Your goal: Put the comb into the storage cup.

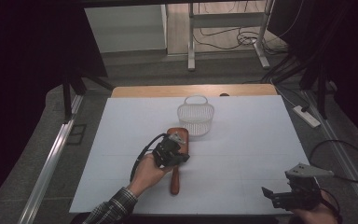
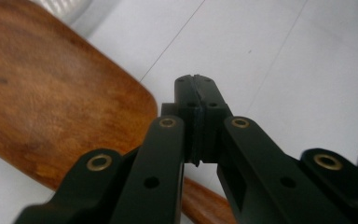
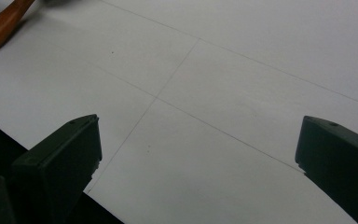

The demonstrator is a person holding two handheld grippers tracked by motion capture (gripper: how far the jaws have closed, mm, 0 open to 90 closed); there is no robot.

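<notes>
Nearest the high camera, at about five o'clock on the bench (image 1: 242, 154), sits the right tool (image 1: 266, 193), held low in a hand at the near edge; its jaws stand wide apart with nothing between them, and in the right gripper view only bare white surface lies in the gap. Just in from seven o'clock a checked sleeve (image 1: 114, 209) leads up to the left hand (image 1: 145, 171), which carries the left tool (image 2: 196, 93) near the middle of the bench. Its jaws are pressed together on nothing, tip to tip, as the left gripper view shows plainly.

Under and beside that tool lies a wooden paddle board (image 1: 175, 161), its handle pointing toward six o'clock and its broad end toward twelve. In the left gripper view the closed tips sit just past the board's rounded corner, over the white bench; whether they touch the surface is hard to tell. At twelve o'clock from the board, touching or nearly touching its far end, stands a white basket (image 1: 195, 117) with its handle turned away toward the far edge
</notes>
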